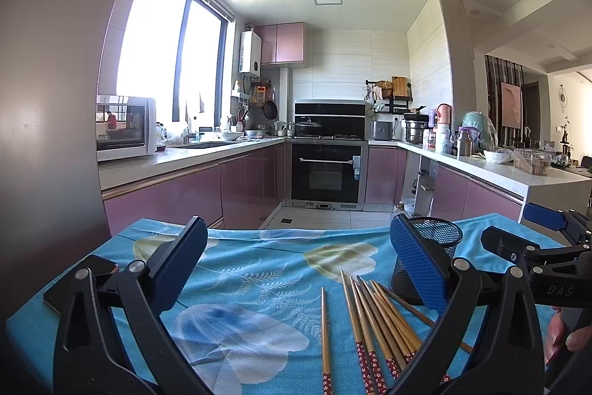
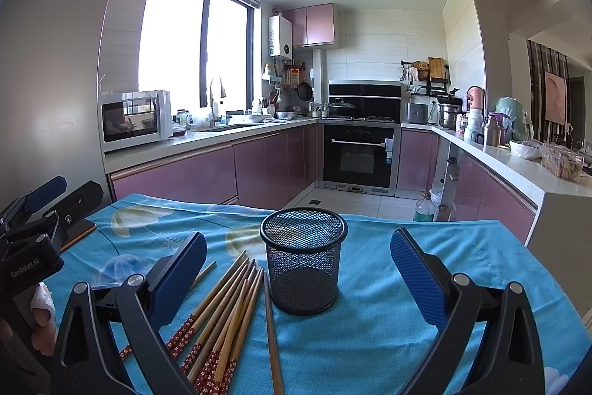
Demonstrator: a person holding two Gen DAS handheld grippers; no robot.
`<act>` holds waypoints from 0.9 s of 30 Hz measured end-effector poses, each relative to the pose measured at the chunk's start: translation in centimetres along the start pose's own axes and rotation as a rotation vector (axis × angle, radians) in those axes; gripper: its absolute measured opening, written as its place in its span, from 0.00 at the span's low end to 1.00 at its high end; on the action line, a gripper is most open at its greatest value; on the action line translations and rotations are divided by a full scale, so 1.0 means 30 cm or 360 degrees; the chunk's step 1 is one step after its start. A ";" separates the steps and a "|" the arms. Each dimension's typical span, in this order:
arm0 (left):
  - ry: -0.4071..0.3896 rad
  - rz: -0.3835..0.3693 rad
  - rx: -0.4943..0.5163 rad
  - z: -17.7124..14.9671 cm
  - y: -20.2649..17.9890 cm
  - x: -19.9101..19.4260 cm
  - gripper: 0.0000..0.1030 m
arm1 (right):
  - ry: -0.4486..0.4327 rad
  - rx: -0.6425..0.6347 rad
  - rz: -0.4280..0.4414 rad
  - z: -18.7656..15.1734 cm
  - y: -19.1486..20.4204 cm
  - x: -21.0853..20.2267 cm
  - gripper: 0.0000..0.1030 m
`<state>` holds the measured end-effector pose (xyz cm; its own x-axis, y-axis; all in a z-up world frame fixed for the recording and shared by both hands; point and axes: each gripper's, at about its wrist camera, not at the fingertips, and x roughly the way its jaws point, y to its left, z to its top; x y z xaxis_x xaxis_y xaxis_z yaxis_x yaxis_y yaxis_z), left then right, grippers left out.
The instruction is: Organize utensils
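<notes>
Both spread wide, gripping nothing: right gripper (image 2: 299, 278) facing cup (image 2: 303, 261), chopsticks (image 2: 222, 317) lower left; left gripper (image 1: 296, 269) above chopsticks (image 1: 373, 324).

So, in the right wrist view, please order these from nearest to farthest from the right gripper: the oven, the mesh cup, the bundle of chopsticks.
1. Bundle of chopsticks: on the cloth, beside the right gripper's left finger.
2. Mesh cup: upright, ahead between the fingers; close to call with the chopsticks.
3. Oven: far across the kitchen.
</notes>
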<state>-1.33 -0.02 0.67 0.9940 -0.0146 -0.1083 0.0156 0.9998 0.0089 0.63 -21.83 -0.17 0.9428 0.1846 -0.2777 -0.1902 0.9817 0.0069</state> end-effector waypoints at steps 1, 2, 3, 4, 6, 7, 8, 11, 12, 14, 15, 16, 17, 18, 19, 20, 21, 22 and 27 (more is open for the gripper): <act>0.0000 -0.0001 -0.0001 0.001 -0.003 -0.003 0.94 | 0.0001 0.0001 -0.0001 0.000 0.000 0.001 0.94; 0.0000 0.0001 -0.0003 -0.006 0.006 0.006 0.94 | 0.0000 0.0001 0.0000 0.000 -0.001 0.001 0.94; 0.0001 0.0001 -0.0004 -0.006 0.003 0.005 0.94 | 0.0002 0.0002 0.0003 0.000 -0.001 0.001 0.94; 0.0002 -0.0001 -0.0005 -0.006 0.001 0.003 0.94 | 0.0001 0.0004 0.0002 0.000 -0.001 0.001 0.94; 0.0001 0.0002 -0.0004 -0.006 0.003 0.004 0.94 | 0.0001 0.0010 0.0003 -0.002 -0.003 0.002 0.94; 0.0001 0.0002 -0.0003 -0.006 0.006 0.007 0.94 | 0.0002 0.0012 0.0003 -0.002 -0.005 0.001 0.94; 0.0002 0.0002 -0.0003 -0.006 0.004 0.005 0.94 | 0.0001 0.0012 0.0002 -0.003 -0.004 0.001 0.94; 0.0002 0.0001 -0.0005 -0.006 0.005 0.006 0.94 | 0.0002 0.0013 0.0005 -0.003 -0.005 0.001 0.94; 0.0002 0.0002 -0.0005 -0.006 0.007 0.007 0.94 | 0.0003 0.0012 0.0004 -0.002 -0.005 0.001 0.94; 0.0004 0.0000 -0.0006 -0.006 0.006 0.007 0.94 | 0.0000 0.0011 0.0005 -0.003 -0.005 0.000 0.94; 0.0003 0.0001 -0.0006 -0.007 0.008 0.007 0.94 | 0.0001 0.0011 0.0004 -0.003 -0.006 0.001 0.94; 0.0003 0.0002 -0.0009 -0.007 0.006 0.006 0.94 | 0.0000 0.0013 0.0004 -0.003 -0.006 0.001 0.94; 0.0004 0.0000 -0.0010 -0.008 0.006 0.008 0.94 | 0.0000 0.0013 0.0006 -0.003 -0.006 0.001 0.94; 0.0004 0.0001 -0.0009 -0.008 0.005 0.008 0.94 | 0.0001 0.0012 0.0004 -0.003 -0.005 0.002 0.94; 0.0004 0.0001 -0.0009 -0.008 0.003 0.006 0.94 | 0.0002 0.0012 0.0003 -0.003 -0.005 0.002 0.94; 0.0004 0.0001 -0.0009 -0.008 0.005 0.008 0.94 | 0.0000 0.0013 0.0005 -0.003 -0.006 0.001 0.94; 0.0005 0.0002 -0.0009 -0.008 0.005 0.009 0.94 | 0.0001 0.0013 0.0005 -0.003 -0.006 0.001 0.94; 0.0006 0.0002 -0.0008 -0.007 0.004 0.008 0.94 | 0.0001 0.0014 0.0005 -0.002 -0.007 0.003 0.94; 0.0005 0.0002 -0.0010 -0.007 0.005 0.008 0.94 | 0.0002 0.0012 0.0005 -0.001 -0.007 0.003 0.94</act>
<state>-1.10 0.12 0.42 0.9937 -0.0133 -0.1116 0.0137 0.9999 0.0030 0.76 -22.01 -0.22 0.9418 0.1876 -0.2789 -0.1911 0.9815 0.0150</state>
